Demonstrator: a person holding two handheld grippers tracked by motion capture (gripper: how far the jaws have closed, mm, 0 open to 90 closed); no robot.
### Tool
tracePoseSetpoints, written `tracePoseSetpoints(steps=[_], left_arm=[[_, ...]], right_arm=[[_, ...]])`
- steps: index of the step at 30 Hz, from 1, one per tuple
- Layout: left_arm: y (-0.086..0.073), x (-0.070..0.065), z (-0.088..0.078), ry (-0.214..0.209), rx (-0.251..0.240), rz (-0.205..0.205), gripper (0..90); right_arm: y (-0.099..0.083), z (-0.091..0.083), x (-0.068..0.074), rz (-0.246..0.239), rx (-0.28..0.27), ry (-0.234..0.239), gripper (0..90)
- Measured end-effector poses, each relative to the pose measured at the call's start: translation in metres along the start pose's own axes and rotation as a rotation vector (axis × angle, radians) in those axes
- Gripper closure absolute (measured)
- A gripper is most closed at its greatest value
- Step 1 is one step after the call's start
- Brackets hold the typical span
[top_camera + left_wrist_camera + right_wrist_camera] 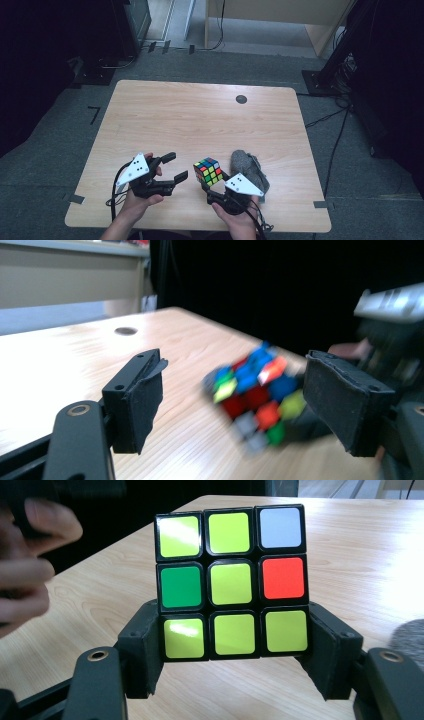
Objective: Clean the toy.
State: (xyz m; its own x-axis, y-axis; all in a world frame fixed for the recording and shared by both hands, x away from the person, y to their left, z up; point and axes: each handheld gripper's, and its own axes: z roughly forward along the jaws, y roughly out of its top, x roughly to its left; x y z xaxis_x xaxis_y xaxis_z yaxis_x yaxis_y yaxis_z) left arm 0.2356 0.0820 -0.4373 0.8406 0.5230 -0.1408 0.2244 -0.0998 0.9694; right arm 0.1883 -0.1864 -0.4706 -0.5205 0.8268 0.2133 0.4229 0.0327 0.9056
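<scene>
Cube [209, 171] sitting clamped in the right gripper [216, 192], near the front edge of the table [200, 115], a little right of the middle. Showing a mostly yellow face in the right gripper view [231, 582], with one green, one red and one grey sticker. Being pressed on its bottom row by both black pads [145, 655], from left and right, so jaws standing about half closed around it. Being lifted slightly above the wood, as far as can be told from the left gripper view, where the cube [252, 395] is looking blurred and tilted.

Left gripper [173, 166] hovering just left of the cube, apart from it, pointing toward it. Jaws standing partly open and holding nothing; cube appearing between the two pads [137, 400] in the left gripper view but farther off, not touched.

Grey cloth [248, 169] lying just right of the cube, partly under the right gripper's grey plate. Dark round hole [241, 99] sitting far back on the table.
</scene>
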Motion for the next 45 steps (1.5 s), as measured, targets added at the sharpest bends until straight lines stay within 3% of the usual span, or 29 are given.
tracePoseSetpoints(steps=[3, 8, 13, 16, 20, 25, 28, 32, 34, 37, 40, 42, 44, 45], left_arm=[[-0.008, -0.001, 0.006, 0.012, 0.09, 0.081, 22.2], [-0.017, -0.02, 0.022, 0.01, 0.193, 0.223, 16.1], [-0.024, -0.032, 0.031, 0.055, 0.243, 0.325, 13.5], [-0.029, -0.04, 0.035, 0.111, 0.265, 0.434, 13.4], [-0.029, -0.043, 0.035, 0.126, 0.251, 0.464, 13.4], [-0.03, -0.043, 0.033, 0.114, 0.238, 0.481, 14.8], [-0.03, -0.046, 0.033, 0.117, 0.236, 0.516, 16.3], [-0.034, -0.051, 0.035, 0.113, 0.245, 0.574, 24.6], [-0.037, -0.053, 0.035, 0.12, 0.244, 0.604, 31.2], [-0.034, -0.05, 0.033, 0.102, 0.228, 0.568, 32.2], [-0.032, -0.045, 0.03, 0.105, 0.221, 0.527, 32.7], [-0.03, -0.039, 0.028, 0.091, 0.228, 0.455, 32.9], [-0.028, -0.031, 0.026, 0.025, 0.224, 0.363, 33.8], [-0.028, -0.029, 0.025, 0.017, 0.219, 0.349, 33.8]], right_arm=[[0.007, -0.006, -0.007, 0.029, 0.009, 0.018, 34.7], [0.017, -0.014, -0.012, 0.053, 0.034, 0.045, 34.7], [0.022, -0.018, -0.01, 0.068, 0.046, 0.061, 34.7], [0.025, -0.019, -0.006, 0.075, 0.065, 0.087, 34.7], [0.027, -0.019, 0.001, 0.073, 0.092, 0.111, 34.7], [0.027, -0.015, 0.007, 0.073, 0.13, 0.144, 34.7], [0.026, -0.013, 0.01, 0.078, 0.156, 0.155, 34.6], [0.024, -0.007, 0.012, 0.089, 0.216, 0.185, 34.6], [0.023, -0.006, 0.012, 0.089, 0.222, 0.174, 34.5], [0.023, -0.006, 0.009, 0.106, 0.205, 0.197, 34.1], [0.024, -0.011, 0.005, 0.126, 0.153, 0.219, 28.6], [0.026, -0.014, 0.002, 0.124, 0.123, 0.219, 25.7], [0.029, -0.019, -0.004, 0.134, 0.085, 0.215, 24.7], [0.03, -0.022, -0.006, 0.14, 0.069, 0.197, 25.5]])
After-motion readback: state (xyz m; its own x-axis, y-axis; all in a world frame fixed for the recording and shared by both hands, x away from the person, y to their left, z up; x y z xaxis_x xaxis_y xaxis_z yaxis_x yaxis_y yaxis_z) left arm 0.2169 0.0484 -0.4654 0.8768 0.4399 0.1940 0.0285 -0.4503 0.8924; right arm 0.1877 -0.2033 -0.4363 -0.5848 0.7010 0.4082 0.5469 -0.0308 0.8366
